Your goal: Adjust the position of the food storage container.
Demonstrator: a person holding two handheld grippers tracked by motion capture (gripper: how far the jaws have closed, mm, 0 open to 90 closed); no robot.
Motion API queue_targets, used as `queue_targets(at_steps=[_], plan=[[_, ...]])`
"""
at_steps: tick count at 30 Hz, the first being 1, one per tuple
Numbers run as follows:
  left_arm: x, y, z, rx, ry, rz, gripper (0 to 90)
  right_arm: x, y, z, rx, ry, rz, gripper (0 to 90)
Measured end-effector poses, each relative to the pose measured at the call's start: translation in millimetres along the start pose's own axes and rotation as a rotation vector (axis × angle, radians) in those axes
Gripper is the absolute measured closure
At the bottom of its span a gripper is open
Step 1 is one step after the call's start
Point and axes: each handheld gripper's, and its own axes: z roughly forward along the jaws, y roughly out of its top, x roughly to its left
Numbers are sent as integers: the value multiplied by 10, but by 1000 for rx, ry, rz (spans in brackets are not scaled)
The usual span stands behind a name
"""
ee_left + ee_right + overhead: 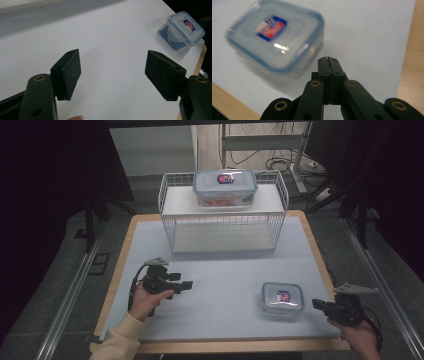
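A small clear food box with a blue-rimmed lid (pixel 282 297) sits on the white mat at the front right; it also lies at the upper right of the left gripper view (pixel 181 31) and close ahead in the right gripper view (pixel 275 38). My right gripper (pixel 317 304) hovers just right of it, jaws pressed together on nothing (pixel 328 60). My left gripper (pixel 188 284) is over the mat's left part, pointing right, jaws wide apart and empty (pixel 112 67). A larger lidded box with orange contents (pixel 225 187) stands on top of the wire rack (pixel 170 200).
The white wire rack (pixel 280 227) stands at the back middle of the mat (pixel 225 270), with an open lower shelf. The wooden table edge (pixel 320 255) runs close to the mat's right side. Cables and table legs lie on the floor behind.
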Motion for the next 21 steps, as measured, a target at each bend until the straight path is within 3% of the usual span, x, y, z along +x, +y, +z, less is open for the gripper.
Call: queue_targets(at_steps=[5, 7, 9, 21], plan=[[10, -19, 3, 3, 4, -5, 289, 2, -11, 191, 49, 8, 4, 900], [10, -18, -1, 2, 4, -4, 289, 34, 13, 236, 49, 38, 11, 900], [11, -21, -3, 1, 4, -4, 290, 63, 32, 262, 63, 22, 1, 900], [34, -24, -24, -6, 6, -8, 291, 262, 161, 408, 65, 63, -8, 900]])
